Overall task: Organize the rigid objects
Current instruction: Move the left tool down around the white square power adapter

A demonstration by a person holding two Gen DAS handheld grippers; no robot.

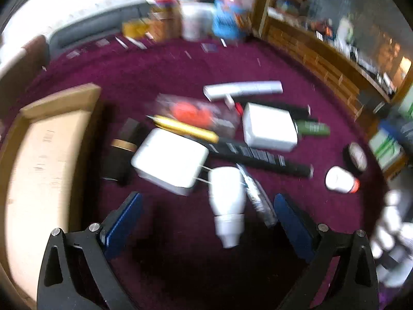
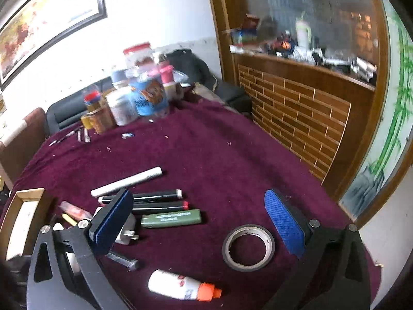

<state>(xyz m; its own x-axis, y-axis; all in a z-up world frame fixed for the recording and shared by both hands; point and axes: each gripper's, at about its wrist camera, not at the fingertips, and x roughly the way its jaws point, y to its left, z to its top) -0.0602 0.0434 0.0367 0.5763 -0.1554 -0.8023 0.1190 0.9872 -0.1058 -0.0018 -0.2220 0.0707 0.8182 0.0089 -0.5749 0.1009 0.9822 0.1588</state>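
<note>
Loose objects lie on a maroon tablecloth [image 1: 155,72]. In the left wrist view my left gripper [image 1: 206,222] hangs open over a white bottle [image 1: 227,201] lying between its blue pads, without touching it. Beyond are a white charger [image 1: 170,160], a second white charger [image 1: 269,126], a gold pen [image 1: 185,128], a black ribbed bar [image 1: 260,156] and a white tube [image 1: 242,89]. My right gripper [image 2: 198,230] is open too, above a roll of black tape [image 2: 248,247], a green lighter [image 2: 171,218] and a white bottle with an orange cap [image 2: 180,285].
An open cardboard box [image 1: 44,160] stands at the left of the table, also seen as cardboard box [image 2: 23,206]. Jars and bottles [image 2: 134,98] crowd the far edge. A brick-pattern wooden counter [image 2: 296,118] runs along the right. The far middle of the cloth holds only small scraps.
</note>
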